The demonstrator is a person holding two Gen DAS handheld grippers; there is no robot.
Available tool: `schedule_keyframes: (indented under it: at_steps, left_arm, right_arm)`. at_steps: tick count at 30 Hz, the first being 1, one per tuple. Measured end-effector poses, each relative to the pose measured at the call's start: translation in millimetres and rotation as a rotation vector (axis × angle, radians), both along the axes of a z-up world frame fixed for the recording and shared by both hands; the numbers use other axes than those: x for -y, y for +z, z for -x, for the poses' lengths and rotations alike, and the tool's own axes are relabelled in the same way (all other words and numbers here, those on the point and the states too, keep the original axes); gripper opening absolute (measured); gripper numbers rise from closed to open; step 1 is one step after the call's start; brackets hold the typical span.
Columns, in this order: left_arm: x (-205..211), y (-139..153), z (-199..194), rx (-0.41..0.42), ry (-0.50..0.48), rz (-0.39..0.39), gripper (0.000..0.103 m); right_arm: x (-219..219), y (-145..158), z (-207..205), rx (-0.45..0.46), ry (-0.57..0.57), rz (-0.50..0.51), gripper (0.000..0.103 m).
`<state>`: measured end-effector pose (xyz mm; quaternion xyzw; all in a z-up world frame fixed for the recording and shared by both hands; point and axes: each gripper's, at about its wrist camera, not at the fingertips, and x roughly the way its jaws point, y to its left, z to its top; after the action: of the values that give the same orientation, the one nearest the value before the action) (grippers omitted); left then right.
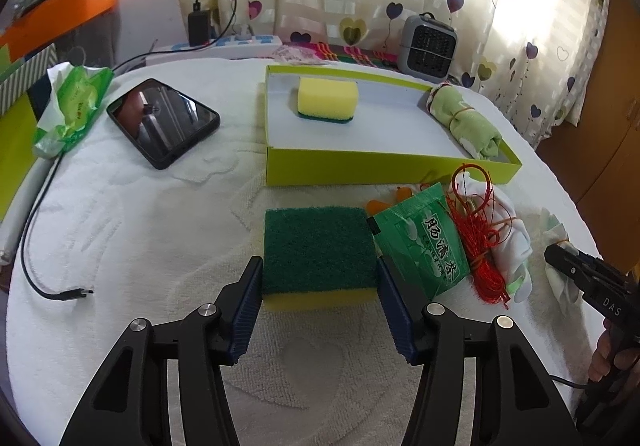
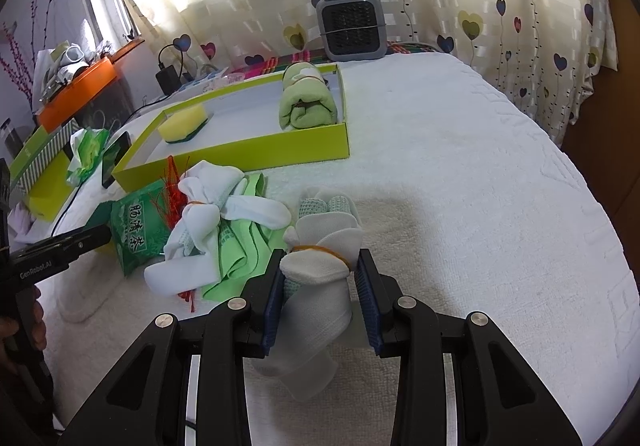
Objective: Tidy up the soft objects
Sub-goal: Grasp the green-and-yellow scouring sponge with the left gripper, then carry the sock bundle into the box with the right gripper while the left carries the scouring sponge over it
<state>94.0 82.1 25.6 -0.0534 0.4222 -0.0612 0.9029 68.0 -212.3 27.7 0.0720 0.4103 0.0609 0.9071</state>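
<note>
Both of my grippers pointed steeply down at the white towel-covered table [image 1: 120, 230], each carried in a hand; a few fingers showed on the right handle at the edge of the left view. My left gripper [image 1: 319, 296] stood wide, its blue pads flat against the two sides of a green-topped sponge [image 1: 318, 246] that sat on the cloth near the table's front edge, yellow foam showing beneath the scouring layer, pads touching it. My right gripper [image 2: 320, 310] was narrower, pads pressing a white sock bundle [image 2: 316, 286] tied with a rubber band, near the front edge on the right half. I counted two sponges: the one in my left pads and a yellow sponge [image 1: 327, 97] inside the lime-green box [image 1: 360, 165] toward the table's far edge. One rolled green towel [image 1: 466, 121] lay along the box's right wall. I counted two sock bundles: mine, and a loose white one [image 2: 208, 213] just left of it, lying on a green cloth [image 2: 244, 246] beside one tangle of red string [image 1: 480, 246]. One green tea packet [image 1: 424, 242] touched the sponge's right side. One phone [image 1: 164, 121] and one tissue pack [image 1: 72, 105] lay toward the left edge.
</note>
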Motion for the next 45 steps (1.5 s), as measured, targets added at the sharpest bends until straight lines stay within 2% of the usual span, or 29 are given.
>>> schedule_keyframes:
  at_steps: [24,33,45]
  left_arm:
    - [-6,28,6,0.068,0.02,-0.006,0.055]
    - [-6,29,4,0.072,0.017,-0.007,0.055]
    - [-4,41,-20,0.078,-0.004,-0.003,0.055]
  right_arm:
    - [-4,19,-3,0.05,0.021,-0.001,0.036]
    - [-7,24,-6,0.066,0.03,0.002,0.036]
    - [-19,40,-26,0.092,0.072,0.01,0.036]
